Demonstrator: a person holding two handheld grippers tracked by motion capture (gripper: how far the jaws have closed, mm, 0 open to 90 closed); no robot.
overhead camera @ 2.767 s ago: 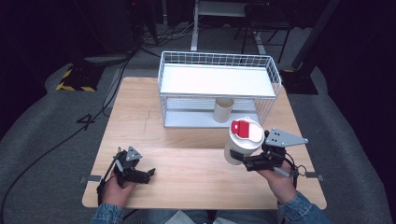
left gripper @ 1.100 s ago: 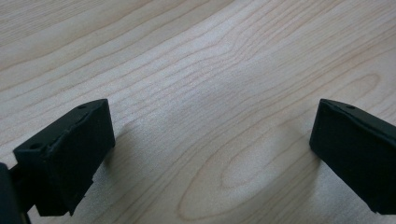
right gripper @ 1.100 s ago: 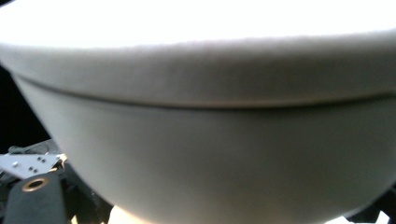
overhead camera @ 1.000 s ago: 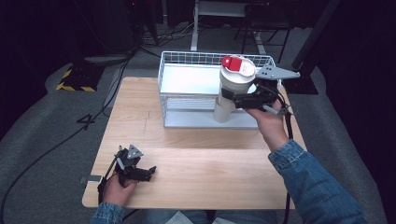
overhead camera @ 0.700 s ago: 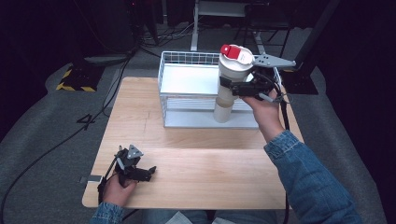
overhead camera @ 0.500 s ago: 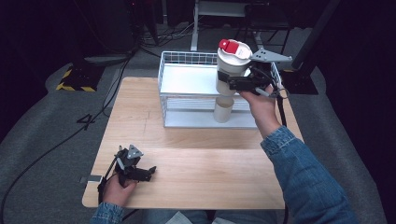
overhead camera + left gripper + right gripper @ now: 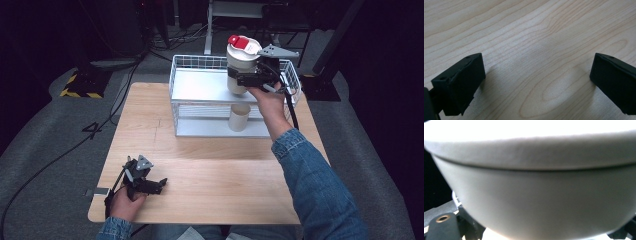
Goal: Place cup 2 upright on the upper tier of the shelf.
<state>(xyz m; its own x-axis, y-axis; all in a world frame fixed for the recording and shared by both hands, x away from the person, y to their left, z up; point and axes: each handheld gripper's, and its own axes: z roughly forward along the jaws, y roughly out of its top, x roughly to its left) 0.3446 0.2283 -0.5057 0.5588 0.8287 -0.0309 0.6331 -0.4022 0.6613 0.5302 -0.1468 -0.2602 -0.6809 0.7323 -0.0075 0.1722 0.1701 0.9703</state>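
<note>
A white tumbler (image 7: 239,59) with a red flip lid (image 7: 239,41) hangs upright over the right part of the wire rack's top shelf (image 7: 200,86). My right gripper (image 7: 245,79) is shut on its lower body, gripping from the right side. In the right gripper view the tumbler's wall (image 7: 536,195) sits very close between the jaws. At the table's front left my left gripper (image 7: 159,184) rests on the wood, open. Its jaws stand wide apart over bare wood, and the left gripper (image 7: 536,80) holds nothing.
The white wire rack (image 7: 173,95) has two levels and stands at the back of the wooden table (image 7: 215,170). A cream cup (image 7: 239,117) stands on its lower level, below the held tumbler. Dark floor, cables and stands surround the table.
My right hand has lifted the tumbler from the table's front right and carried it back and left over the rack's top shelf. The left gripper has stayed put.
</note>
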